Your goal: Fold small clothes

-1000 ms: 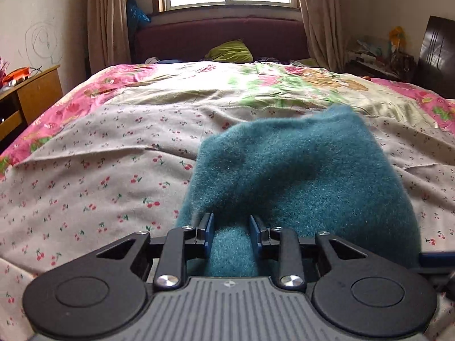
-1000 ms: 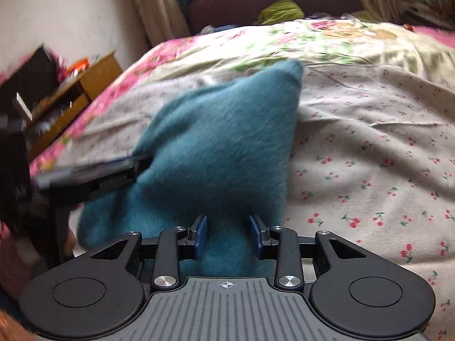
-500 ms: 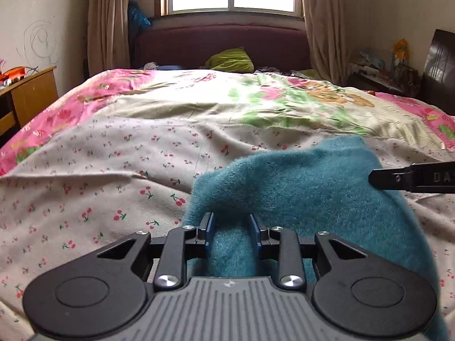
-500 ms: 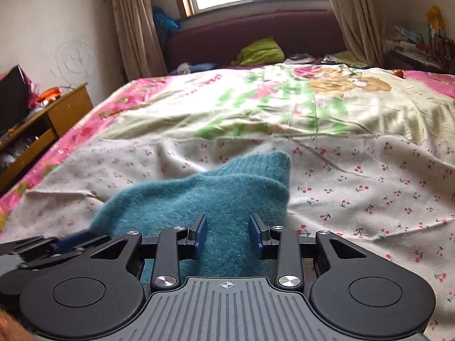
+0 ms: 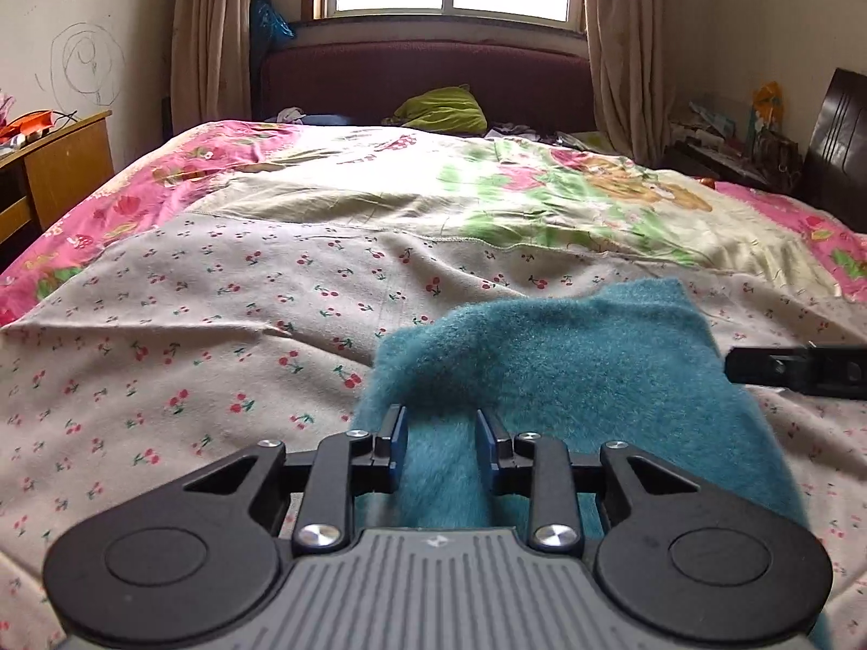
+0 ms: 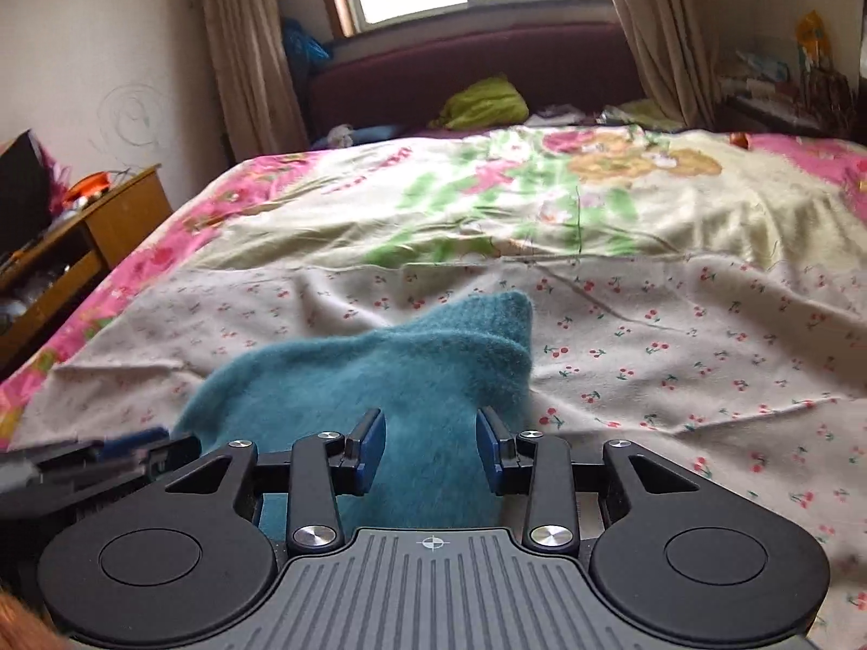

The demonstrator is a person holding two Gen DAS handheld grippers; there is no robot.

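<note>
A fuzzy teal garment (image 5: 569, 368) lies bunched on the cherry-print bedspread (image 5: 217, 325), its near edge lifted off the bed. My left gripper (image 5: 441, 428) is shut on a fold at the garment's left side, with cloth filling the gap between its blue pads. In the right wrist view the same garment (image 6: 379, 368) rises into my right gripper (image 6: 431, 428), whose pads press on a thicker bunch at its right side. The right gripper's finger (image 5: 796, 371) shows at the edge of the left view. The left gripper (image 6: 97, 455) appears blurred at the lower left of the right view.
The bed stretches ahead to a dark red headboard (image 5: 422, 76) with a green pillow (image 5: 444, 108) under the window. A wooden desk (image 5: 54, 162) stands at the left. Cluttered shelves (image 5: 731, 135) and a dark panel (image 5: 840, 135) stand at the right.
Both grippers have drawn back and up with the garment, which now sits lower and smaller in both views. The right view has swung from the left side to straight down the bed.
</note>
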